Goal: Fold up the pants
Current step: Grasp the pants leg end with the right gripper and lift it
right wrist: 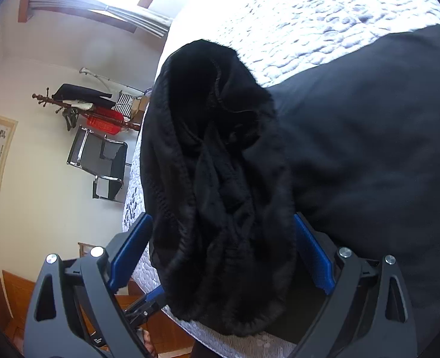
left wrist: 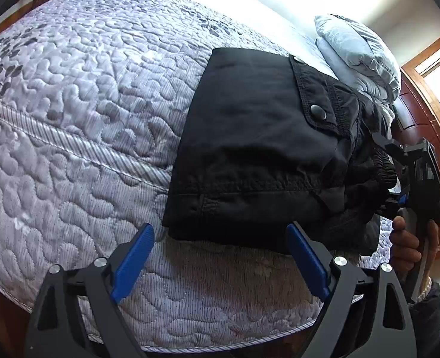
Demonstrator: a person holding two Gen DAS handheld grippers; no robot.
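- Clearly, in the left wrist view, the black pants point(left wrist: 258, 149) lie already folded into a compact block on the quilted mattress point(left wrist: 80, 119), near its front edge. The left gripper point(left wrist: 220, 247) is wide apart and holds nothing; its blue pads point(left wrist: 136, 256) stand just before the near fold, one at the corner and one at the hem.
- At the right of this view, the right gripper point(left wrist: 399, 161) meets the bunched waistband, with a stack of pale folded clothes point(left wrist: 357, 56) behind it.
- In the right wrist view, the right gripper point(right wrist: 223, 256) has the gathered elastic waistband point(right wrist: 217, 179) between its fingers. The jaws stand rather wide, so a firm grip cannot be told.
- To do the step well, the right side should probably carry the waistband flat over the block, while the left side presses the near fold so the layers do not slide.
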